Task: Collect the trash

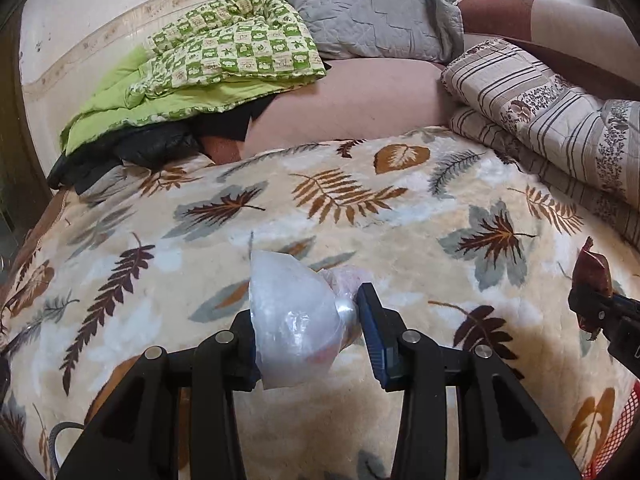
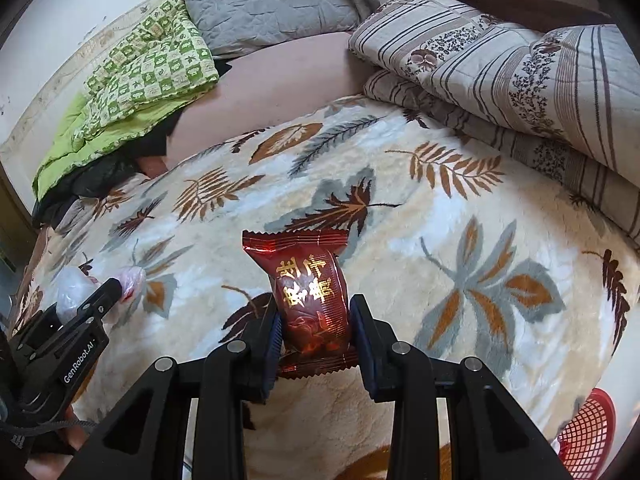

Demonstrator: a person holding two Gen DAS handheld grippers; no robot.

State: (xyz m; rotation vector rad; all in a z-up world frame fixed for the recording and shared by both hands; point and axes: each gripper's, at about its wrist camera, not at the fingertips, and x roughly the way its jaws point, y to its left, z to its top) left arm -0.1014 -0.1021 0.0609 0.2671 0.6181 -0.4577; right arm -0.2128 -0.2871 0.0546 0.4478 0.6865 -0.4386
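Trash is in both hands, as I read it: my left claw [image 1: 308,332] is clamped on a crumpled clear plastic bag [image 1: 294,316], my right claw [image 2: 316,332] on a dark red snack wrapper [image 2: 310,300], both lifted over the leaf-print blanket [image 1: 400,220] on the bed. No other litter shows there. Left to do: drop both, probably in the red mesh basket [image 2: 588,436] at the bed's edge.

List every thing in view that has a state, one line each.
Left tongs: shut on the clear plastic bag, held above the blanket.
Right tongs: shut on the red snack wrapper, sealed, upright.
Red mesh basket: at the bed's edge, contents hidden.
Green quilt: folded.
Striped quilt: folded.
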